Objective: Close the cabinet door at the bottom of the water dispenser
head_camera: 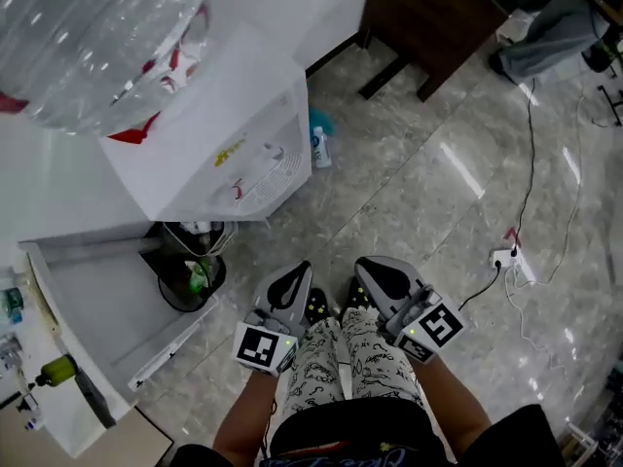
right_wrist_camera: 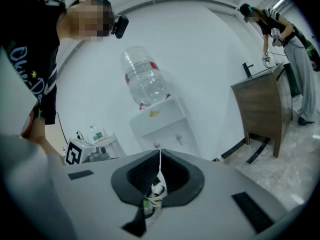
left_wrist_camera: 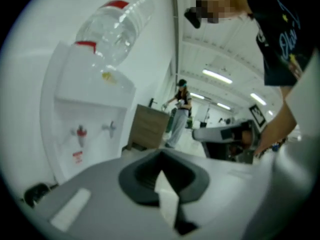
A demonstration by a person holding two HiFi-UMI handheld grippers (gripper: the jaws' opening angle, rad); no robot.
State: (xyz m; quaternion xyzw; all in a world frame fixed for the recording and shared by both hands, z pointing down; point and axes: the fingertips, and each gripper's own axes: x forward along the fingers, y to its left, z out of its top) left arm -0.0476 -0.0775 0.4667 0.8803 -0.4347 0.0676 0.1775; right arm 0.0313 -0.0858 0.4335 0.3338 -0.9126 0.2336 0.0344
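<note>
White and swung wide, the cabinet door (head_camera: 88, 300) stands open at the water dispenser's (head_camera: 214, 134) foot, near your left gripper (head_camera: 300, 272) and right gripper (head_camera: 370, 269), both with jaws pressed together.

- Quick one: what kind of place?
- Open office or lab hall, not a home. I'm standing on a polished grey stone-look tile floor (head_camera: 428, 193), with white walls and long strip lights (left_wrist_camera: 217, 76) on a high ceiling.
- What else backs that?
- A water dispenser (head_camera: 209, 134) with a big bottle (head_camera: 97, 37) stands at the wall, a dark wooden cabinet (head_camera: 428, 13) on legs close by. A white power strip (head_camera: 508, 261) lies out on the floor, its cables (head_camera: 531, 154) trailing loose. Another person (left_wrist_camera: 181, 111) stands working by that cabinet.
</note>
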